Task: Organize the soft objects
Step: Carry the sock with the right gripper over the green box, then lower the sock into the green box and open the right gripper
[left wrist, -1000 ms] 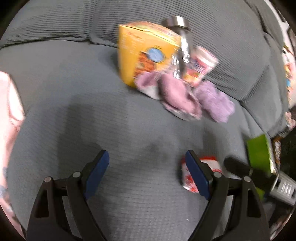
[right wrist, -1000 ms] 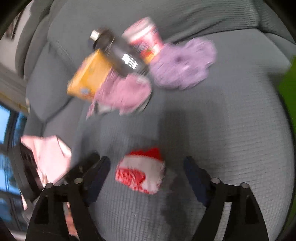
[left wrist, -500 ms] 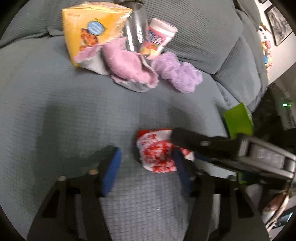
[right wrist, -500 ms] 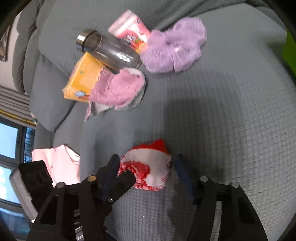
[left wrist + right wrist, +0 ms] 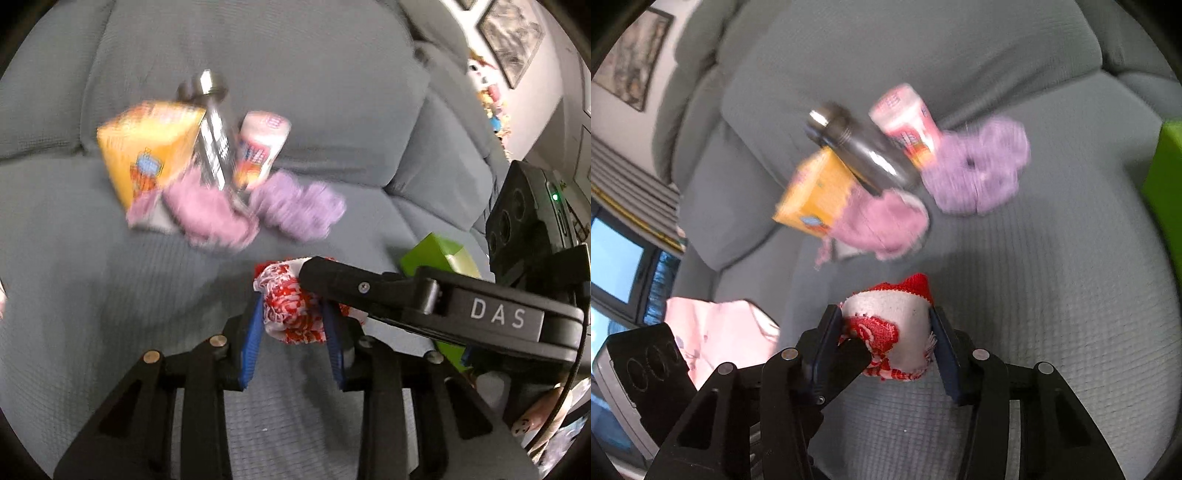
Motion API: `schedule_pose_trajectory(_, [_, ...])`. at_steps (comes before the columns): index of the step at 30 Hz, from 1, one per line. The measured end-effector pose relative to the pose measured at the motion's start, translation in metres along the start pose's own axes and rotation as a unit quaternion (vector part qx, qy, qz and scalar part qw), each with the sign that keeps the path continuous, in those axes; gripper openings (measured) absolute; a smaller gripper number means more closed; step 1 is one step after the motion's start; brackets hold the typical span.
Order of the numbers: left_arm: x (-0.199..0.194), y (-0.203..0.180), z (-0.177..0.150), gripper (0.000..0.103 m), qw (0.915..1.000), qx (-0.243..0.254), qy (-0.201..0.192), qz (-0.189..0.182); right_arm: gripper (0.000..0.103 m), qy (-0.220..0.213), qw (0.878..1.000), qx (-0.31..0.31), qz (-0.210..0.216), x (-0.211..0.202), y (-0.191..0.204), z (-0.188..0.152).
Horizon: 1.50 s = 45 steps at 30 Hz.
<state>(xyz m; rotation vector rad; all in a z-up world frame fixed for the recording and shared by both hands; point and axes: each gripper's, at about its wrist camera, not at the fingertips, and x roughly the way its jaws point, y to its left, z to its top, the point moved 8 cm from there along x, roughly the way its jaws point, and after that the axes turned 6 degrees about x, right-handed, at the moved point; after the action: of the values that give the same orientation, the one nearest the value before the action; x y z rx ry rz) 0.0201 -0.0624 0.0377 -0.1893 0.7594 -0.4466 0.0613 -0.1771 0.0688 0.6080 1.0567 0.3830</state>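
A red and white knitted sock (image 5: pixel 291 314) is bunched up just above the grey sofa seat (image 5: pixel 92 277). My left gripper (image 5: pixel 293 326) has its blue pads on both sides of the sock, and its jaws are closing on it. My right gripper (image 5: pixel 886 334) grips the same sock (image 5: pixel 897 321) from the other side, its jaws also closing with the pads against the fabric. Further back lie a fuzzy pink sock (image 5: pixel 210 218) and a fuzzy purple one (image 5: pixel 299 210).
A yellow box (image 5: pixel 147 162), a metal bottle (image 5: pixel 212 140) and a pink cup (image 5: pixel 258 147) lean on the sofa back behind the fuzzy socks. A green box (image 5: pixel 439 258) sits at the right, and a pale pink cloth (image 5: pixel 720 332) lies at the left.
Both grippers have narrowed from wide open onto the red and white sock. The left one came in from the left, and the sock has risen slightly off the seat.
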Motion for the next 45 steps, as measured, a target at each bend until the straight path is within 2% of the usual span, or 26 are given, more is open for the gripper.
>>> schedule_pose_trajectory(6, [-0.014, -0.041, 0.026, 0.03, 0.9989, 0.025, -0.036, -0.015, 0.051, -0.064, 0.998, -0.021, 0.01, -0.05, 0.005, 0.019])
schedule_pose_trajectory(12, [0.001, -0.101, 0.047, 0.03, 0.9951, 0.073, -0.048, -0.046, 0.051, -0.131, 0.991, -0.004, 0.006, -0.105, -0.019, 0.037])
schedule_pose_trajectory(22, [0.043, -0.185, 0.051, 0.03, 0.9851, 0.119, -0.015, -0.123, 0.051, -0.208, 0.976, 0.066, -0.017, -0.171, -0.094, 0.053])
schedule_pose_trajectory(27, [0.07, -0.215, 0.042, 0.03, 0.9784, 0.137, 0.023, -0.153, 0.051, -0.217, 0.97, 0.101, -0.035, -0.182, -0.131, 0.054])
schedule_pose_trajectory(34, [0.103, -0.239, 0.029, 0.029, 0.9695, 0.138, 0.07, -0.19, 0.051, -0.225, 0.96, 0.146, -0.076, -0.191, -0.176, 0.054])
schedule_pose_trajectory(39, [0.122, -0.249, 0.021, 0.029, 0.9669, 0.138, 0.099, -0.191, 0.051, -0.22, 0.955, 0.178, -0.093, -0.187, -0.201, 0.053])
schedule_pose_trajectory(45, [0.139, -0.253, 0.015, 0.029, 0.9669, 0.143, 0.119, -0.175, 0.051, -0.214, 0.951, 0.204, -0.089, -0.179, -0.221, 0.055])
